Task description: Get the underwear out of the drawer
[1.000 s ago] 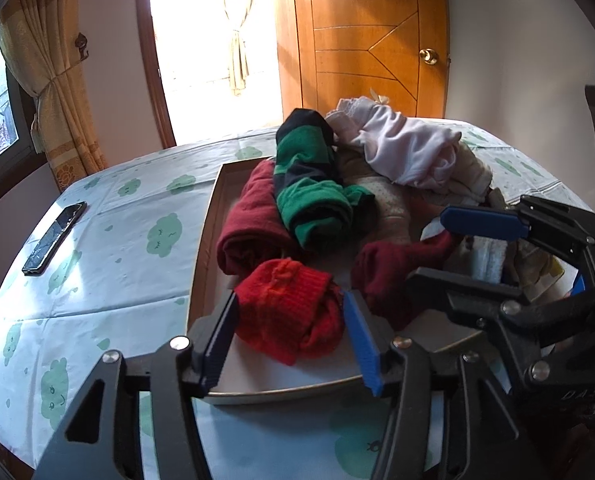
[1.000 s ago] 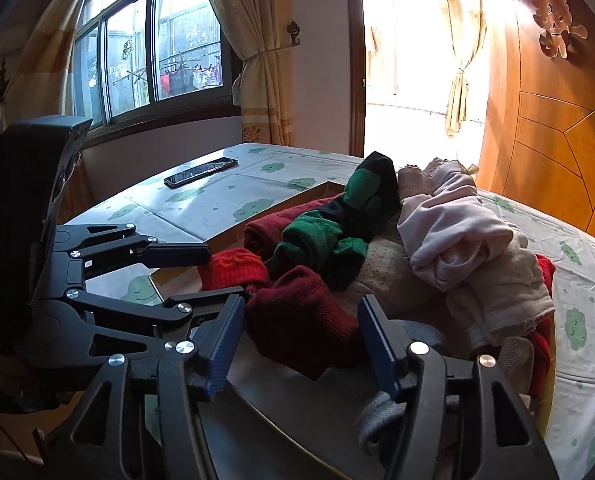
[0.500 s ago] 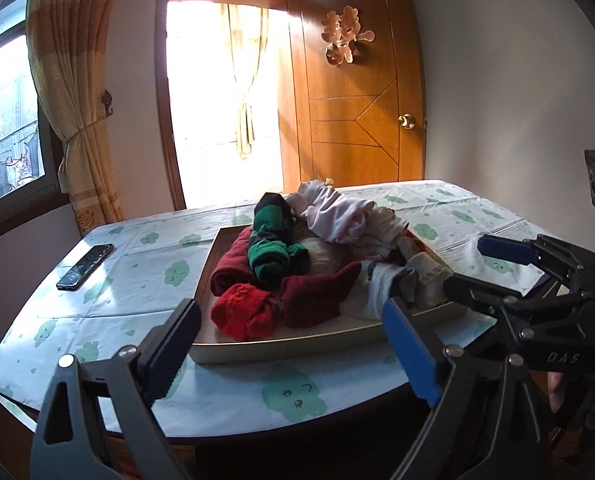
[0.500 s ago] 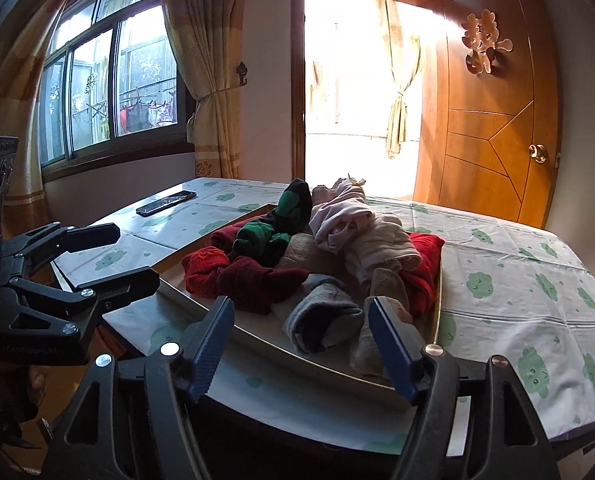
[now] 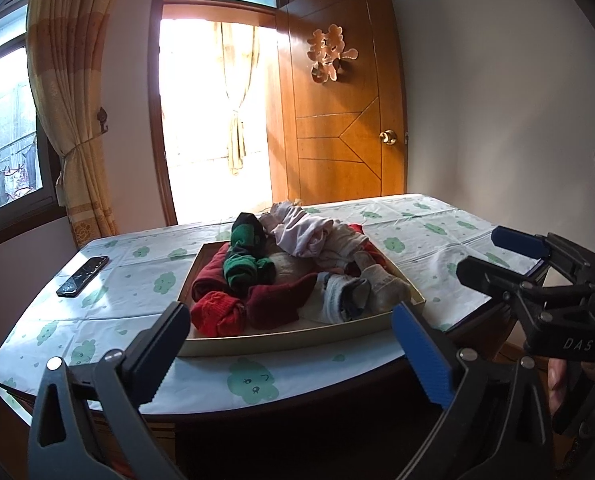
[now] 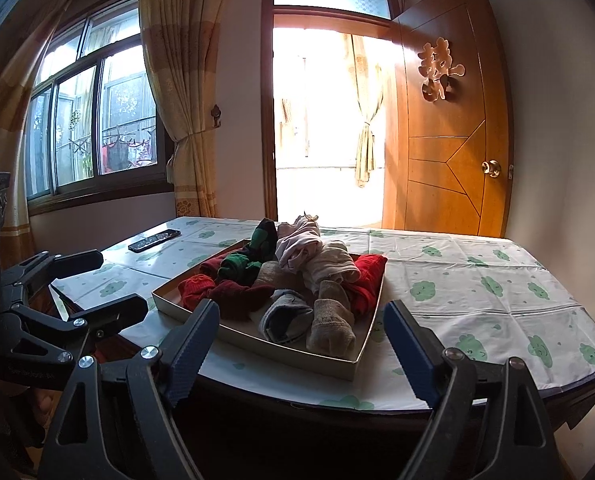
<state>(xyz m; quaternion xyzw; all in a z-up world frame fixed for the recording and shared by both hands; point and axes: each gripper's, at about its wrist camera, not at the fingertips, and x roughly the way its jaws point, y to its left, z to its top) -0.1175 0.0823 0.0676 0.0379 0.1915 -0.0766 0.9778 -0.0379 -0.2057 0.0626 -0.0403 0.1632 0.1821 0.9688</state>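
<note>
A shallow beige drawer (image 5: pixel 297 338) (image 6: pixel 257 344) lies on the table, heaped with rolled clothes. On top sits pale pink underwear (image 5: pixel 301 232) (image 6: pixel 297 244). A green-and-black roll (image 5: pixel 245 256), a red roll (image 5: pixel 217 314) and a dark red roll (image 5: pixel 277 300) lie at the near left, with grey and beige socks (image 6: pixel 329 316) at the front. My left gripper (image 5: pixel 289 314) (image 6: pixel 109 284) hovers short of the table's near edge, its jaws opening and empty. My right gripper (image 6: pixel 301 309) (image 5: pixel 493 256) hangs beside it, its jaws also opening with nothing between them.
The table (image 5: pixel 417 224) wears a white cloth with green cloud prints. A black phone (image 5: pixel 83 270) (image 6: pixel 154 240) lies at its left. Behind stand a wooden door (image 5: pixel 337 120), a bright doorway and a curtained window (image 6: pixel 97 128).
Both grippers have drawn back from the drawer and risen, and their jaws have widened. The red and dark red rolls that were between the jaws now lie in the drawer.
</note>
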